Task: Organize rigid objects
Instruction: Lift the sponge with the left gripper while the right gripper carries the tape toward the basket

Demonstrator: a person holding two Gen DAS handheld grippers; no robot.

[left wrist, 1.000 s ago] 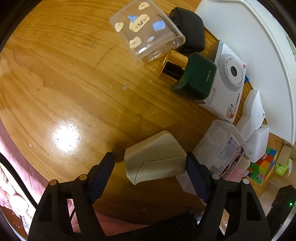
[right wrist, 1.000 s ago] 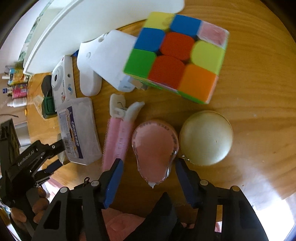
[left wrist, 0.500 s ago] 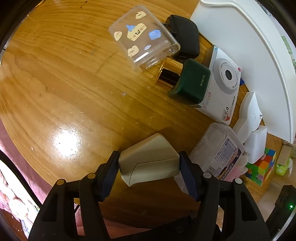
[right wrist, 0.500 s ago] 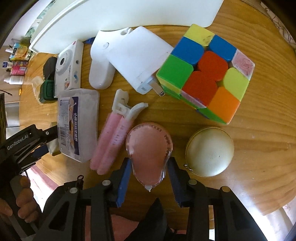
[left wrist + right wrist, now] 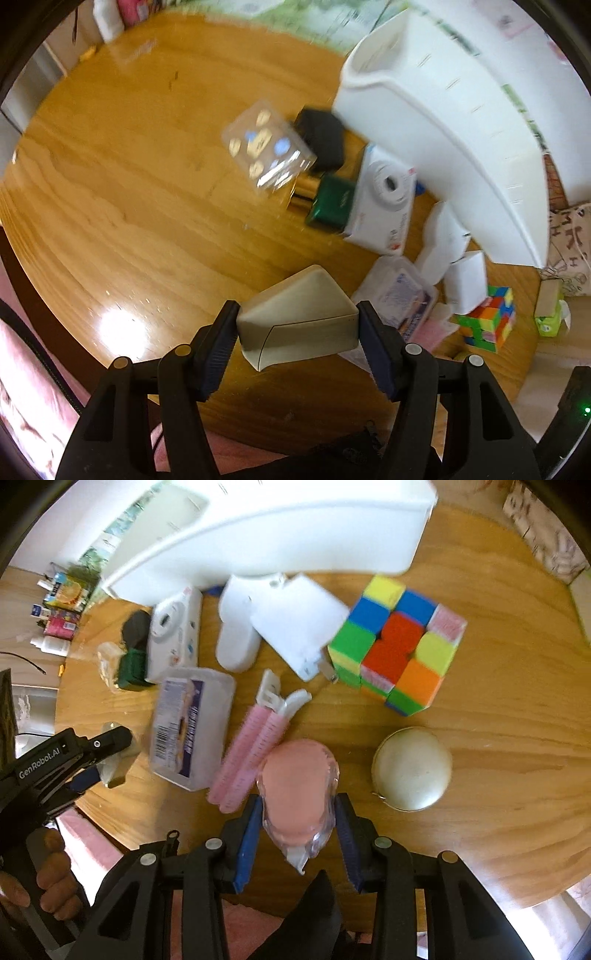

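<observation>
1. now, left gripper [image 5: 297, 334]: pads pressed on both sides of a beige wedge-shaped case [image 5: 299, 321], which sits clamped between them above the wooden table [image 5: 129, 206]. it closed in on the case within the last second.
2. right gripper [image 5: 295, 834]: jaws narrow, clamped on a pink oval item in clear wrap [image 5: 297, 794]; they have just closed down on it.
3. just beside the pink item, left side: pink hair rollers [image 5: 255, 746] lying on the table, touching a clear lidded box with a printed label [image 5: 192, 727].
4. right of the pink item, apart from it: a round cream case [image 5: 412, 768] resting on the wood.
5. farther back: a colour cube [image 5: 399, 653], a white folded card [image 5: 299, 624], a white instant camera [image 5: 173, 635], dark green and black cases beside the camera.
6. a large white bin [image 5: 258, 528] stands along the far table edge.
7. left wrist view is blurred; a clear sticker-covered box [image 5: 267, 149] is near the black case.
8. a hand [image 5: 48, 882] grips the left gripper's handle at the lower left of the right wrist view.
</observation>
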